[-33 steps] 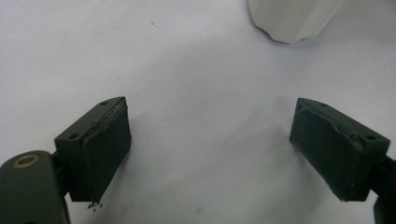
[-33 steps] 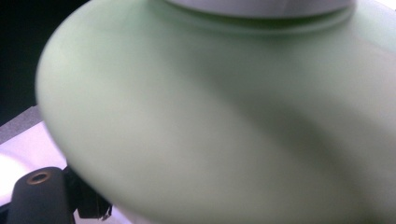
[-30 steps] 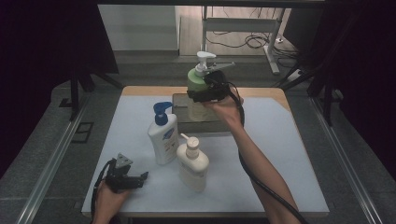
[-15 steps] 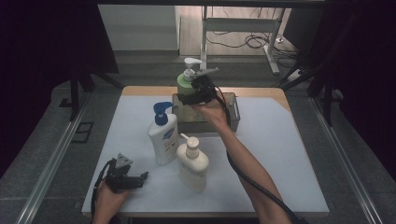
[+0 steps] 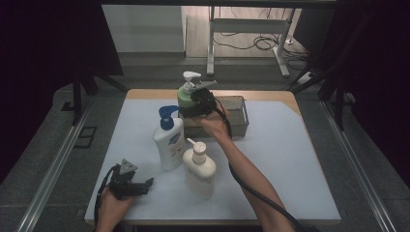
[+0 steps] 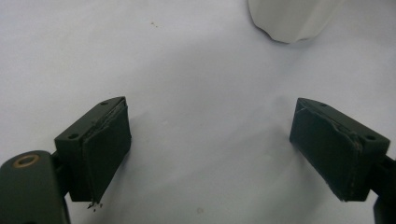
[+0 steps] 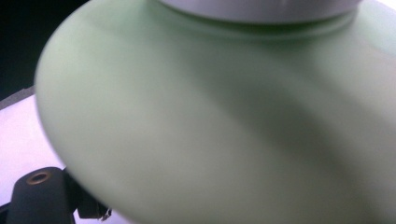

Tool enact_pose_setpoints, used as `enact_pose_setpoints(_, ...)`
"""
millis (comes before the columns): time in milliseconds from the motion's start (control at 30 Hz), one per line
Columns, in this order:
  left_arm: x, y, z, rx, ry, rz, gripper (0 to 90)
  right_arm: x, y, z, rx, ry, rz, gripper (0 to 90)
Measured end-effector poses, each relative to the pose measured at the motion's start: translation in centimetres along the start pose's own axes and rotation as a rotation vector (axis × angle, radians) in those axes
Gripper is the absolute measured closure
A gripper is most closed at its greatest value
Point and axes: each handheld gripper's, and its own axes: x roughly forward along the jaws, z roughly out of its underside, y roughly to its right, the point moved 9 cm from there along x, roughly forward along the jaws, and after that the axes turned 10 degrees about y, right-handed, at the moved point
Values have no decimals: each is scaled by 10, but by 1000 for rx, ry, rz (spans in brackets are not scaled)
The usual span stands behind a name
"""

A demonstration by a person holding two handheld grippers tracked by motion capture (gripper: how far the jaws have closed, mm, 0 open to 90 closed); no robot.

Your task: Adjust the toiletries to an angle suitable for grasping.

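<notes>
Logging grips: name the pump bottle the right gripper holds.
The green bottle, at the grey bin; the blue-capped bottle and cream bottle stand free.

A pale, almost white desk (image 5: 300, 164) spreads across the middle of the frame, a wooden strip along its far edge. On it, left of centre, stands a white bottle with a blue pump (image 5: 168, 141). Just lower right of it stands a cream pump bottle (image 5: 200, 170). A grey metal tray (image 5: 238, 116) sits up at the far edge.
</notes>
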Motion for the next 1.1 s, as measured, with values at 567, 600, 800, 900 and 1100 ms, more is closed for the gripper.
enact_pose_setpoints(567,0,0,0,0,-1,-1,122,8,-6,17,3,8,11,125)
enact_pose_setpoints(600,0,0,0,0,-1,0,122,7,-6,17,2,9,9,124)
enact_pose_setpoints(800,0,0,0,0,-1,0,123,7,-6,17,-3,6,15,119)
enact_pose_setpoints(900,0,0,0,0,-1,0,123,7,-6,17,1,6,14,117)
enact_pose_setpoints(1100,0,0,0,0,-1,0,122,9,-5,17,-10,7,6,112)
